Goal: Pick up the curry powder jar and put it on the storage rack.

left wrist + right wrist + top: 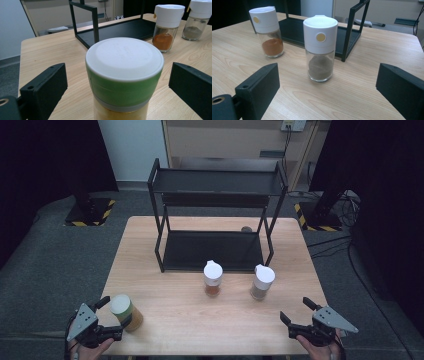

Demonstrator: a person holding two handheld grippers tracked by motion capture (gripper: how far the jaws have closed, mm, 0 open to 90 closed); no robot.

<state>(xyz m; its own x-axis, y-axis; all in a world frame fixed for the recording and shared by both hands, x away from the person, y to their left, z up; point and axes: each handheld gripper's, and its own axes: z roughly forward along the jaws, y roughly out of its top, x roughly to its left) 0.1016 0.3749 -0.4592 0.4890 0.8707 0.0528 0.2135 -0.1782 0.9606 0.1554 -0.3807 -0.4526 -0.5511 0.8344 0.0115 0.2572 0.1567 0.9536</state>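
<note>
A green-banded jar with a white lid (125, 311) (124, 75) stands at the table's front left. My left gripper (116, 314) (117, 87) is open around it, one jaw on each side, with gaps to the lid. A glass shaker of orange spice (212, 278) (165, 26) (267, 31) and a glass shaker of grey-brown spice (262, 281) (198, 18) (320, 47) stand mid-table, both white-capped. My right gripper (297, 311) (327, 90) is open at the front right. It points at the grey-brown shaker and holds nothing.
A black two-tier metal rack (215, 215) (112, 28) (347, 30) stands at the back middle of the wooden table (210, 320), just behind the shakers. Grey carpet surrounds the table, with black stands and cables at both back corners.
</note>
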